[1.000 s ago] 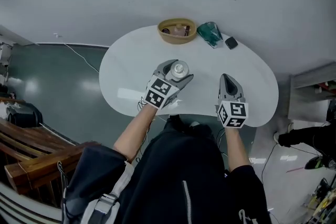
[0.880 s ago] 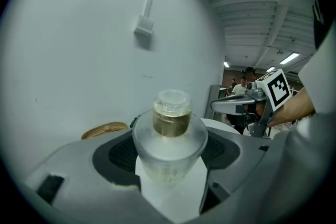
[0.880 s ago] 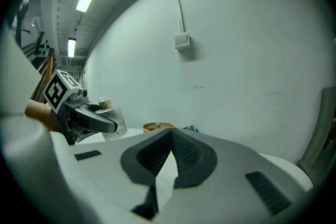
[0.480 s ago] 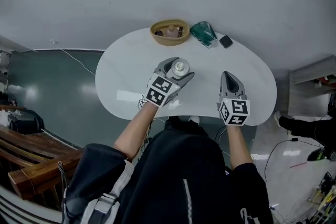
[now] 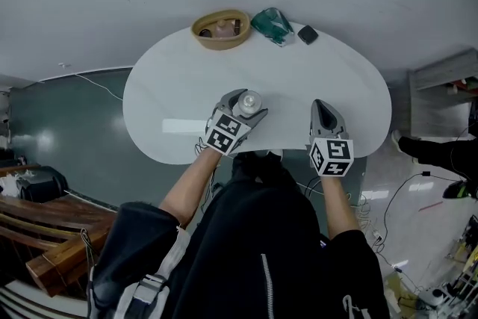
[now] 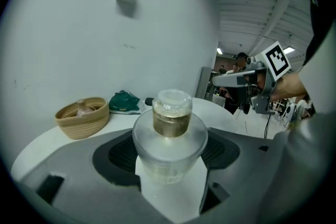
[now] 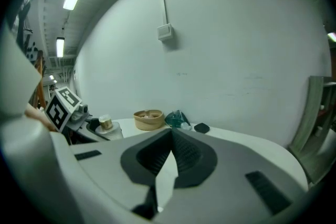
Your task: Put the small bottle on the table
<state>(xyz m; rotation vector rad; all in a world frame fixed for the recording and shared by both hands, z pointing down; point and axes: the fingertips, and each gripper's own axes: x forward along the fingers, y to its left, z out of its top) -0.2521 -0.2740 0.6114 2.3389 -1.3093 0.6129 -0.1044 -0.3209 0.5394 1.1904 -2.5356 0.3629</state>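
Small bottle (image 6: 170,131) of clear glass, squat, with a gold collar under a clear cap: upright, clamped at its wide body between the dark pads of the left tongs (image 5: 252,104), over the front part of the white, rounded table (image 5: 172,86). Hard to tell whether resting on the top or held just above it. Right tongs (image 5: 322,110) closed together on nothing, over the front right of the table, well apart from the small bottle.

Likely trouble from here: opening the grip while short of the top, hence a drop, then a topple or a roll. Smooth glass on a glossy top, so little to stop a slide. Front edge near: off to the floor with one nudge from a retreating pad. Safer with the base set flat first, then the tongs spread wide and drawn straight back.

Table top plain, smooth, mostly bare. At the far edge a round woven tan basket (image 5: 200,32), beside it a crumpled green pouch (image 5: 270,24), then a small black block (image 5: 307,33). Behind, a plain grey wall with a small box on a conduit (image 7: 164,32). Dark green glossy floor (image 5: 67,108) at left, wooden bench slats (image 5: 52,250) in the lower corner.
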